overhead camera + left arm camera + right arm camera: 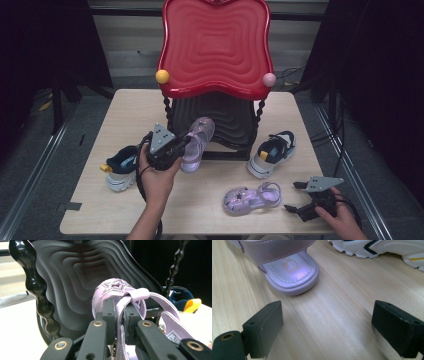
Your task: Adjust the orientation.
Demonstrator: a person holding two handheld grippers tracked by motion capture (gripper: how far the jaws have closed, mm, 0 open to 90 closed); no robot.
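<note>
Nearest the person, the right gripper (296, 199) rested low at the worktop's (200, 210) front right edge, its fingers (263, 326) spread wide with bare wood between them. Just beyond them lay a lilac sandal (251, 198) flat on the worktop, heel toward that gripper. Farther in, the left gripper (181, 146) had its fingers (108, 315) clenched on the strap of a second lilac sandal (196, 142), lifted clear with its toe toward the dark lower tier (220, 117) of a red stand (215, 47). A navy-and-white sneaker (121, 167) sat left, another (273, 152) right.
</note>
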